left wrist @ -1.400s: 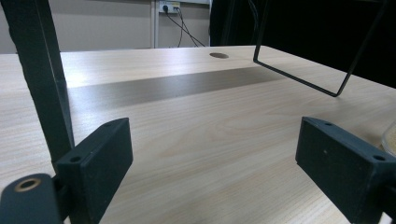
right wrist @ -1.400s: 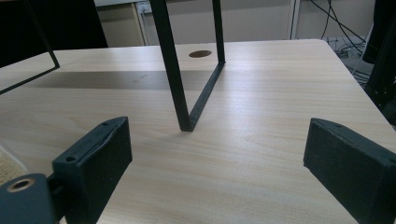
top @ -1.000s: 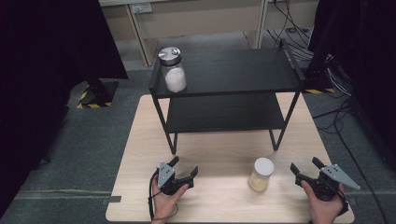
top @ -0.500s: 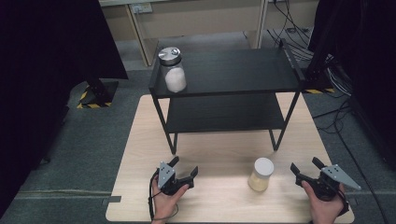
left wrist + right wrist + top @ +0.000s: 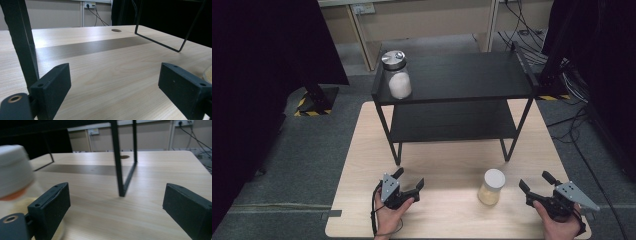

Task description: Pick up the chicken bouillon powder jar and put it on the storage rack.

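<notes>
- A shelf rack (image 5: 452, 95) stands on the far half of the table (image 5: 362, 165).
- One jar (image 5: 396, 75) sits on the rack's top shelf, at its left front corner.
- A second jar (image 5: 491, 186) stands on the table in front of the rack, toward the right (well apart from the first).
- The left gripper (image 5: 409, 184) lies left of that second jar, the right gripper (image 5: 535, 183) just right of it; both are near the table's front edge.

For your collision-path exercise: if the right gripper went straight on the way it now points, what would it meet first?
Probably the shelf rack's front right leg, which stands between the right gripper's open jaws ahead; the white-lidded jar sits off to the side. Depth is uncertain.
</notes>
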### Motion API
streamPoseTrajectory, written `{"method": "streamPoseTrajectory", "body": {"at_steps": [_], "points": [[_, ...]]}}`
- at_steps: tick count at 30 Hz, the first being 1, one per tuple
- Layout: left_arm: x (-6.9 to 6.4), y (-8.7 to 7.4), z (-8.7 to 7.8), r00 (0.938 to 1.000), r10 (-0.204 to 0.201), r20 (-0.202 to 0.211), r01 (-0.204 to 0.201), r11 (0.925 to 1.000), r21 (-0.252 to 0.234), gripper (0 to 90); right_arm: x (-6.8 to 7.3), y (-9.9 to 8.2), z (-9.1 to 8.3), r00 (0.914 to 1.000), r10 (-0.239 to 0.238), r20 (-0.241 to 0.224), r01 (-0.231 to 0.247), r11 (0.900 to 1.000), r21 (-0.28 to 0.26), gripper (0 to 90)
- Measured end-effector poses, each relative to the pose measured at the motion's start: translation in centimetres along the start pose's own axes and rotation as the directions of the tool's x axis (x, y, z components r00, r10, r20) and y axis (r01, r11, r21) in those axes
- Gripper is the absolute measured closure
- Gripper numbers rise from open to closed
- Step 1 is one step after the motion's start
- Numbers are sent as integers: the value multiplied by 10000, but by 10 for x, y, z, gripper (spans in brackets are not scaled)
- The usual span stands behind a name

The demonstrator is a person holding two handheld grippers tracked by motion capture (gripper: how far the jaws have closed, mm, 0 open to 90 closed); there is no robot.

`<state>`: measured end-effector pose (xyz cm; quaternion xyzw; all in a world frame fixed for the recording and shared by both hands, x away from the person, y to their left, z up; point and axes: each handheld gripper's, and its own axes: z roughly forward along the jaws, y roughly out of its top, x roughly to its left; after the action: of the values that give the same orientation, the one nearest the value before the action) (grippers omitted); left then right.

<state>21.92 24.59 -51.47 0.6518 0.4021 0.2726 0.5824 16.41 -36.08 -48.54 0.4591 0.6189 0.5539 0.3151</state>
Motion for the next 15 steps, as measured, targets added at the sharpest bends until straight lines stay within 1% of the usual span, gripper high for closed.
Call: {"method": "streamPoseTrajectory", "body": {"at_steps": [3,7,15], "points": [[0,0,0,10000,-13,8,13,10000,2,104,2,2,-2,9992,-89,-398,86,9999,-75,78],[0,0,0,10000,-5,0,5,10000,-9,104,3,4,-2,9959,-193,-887,184,9998,-117,78],[1,0,0,10000,-32,2,32,10000,-3,104,7,7,1,9846,-562,-1657,588,9982,106,78]]}}
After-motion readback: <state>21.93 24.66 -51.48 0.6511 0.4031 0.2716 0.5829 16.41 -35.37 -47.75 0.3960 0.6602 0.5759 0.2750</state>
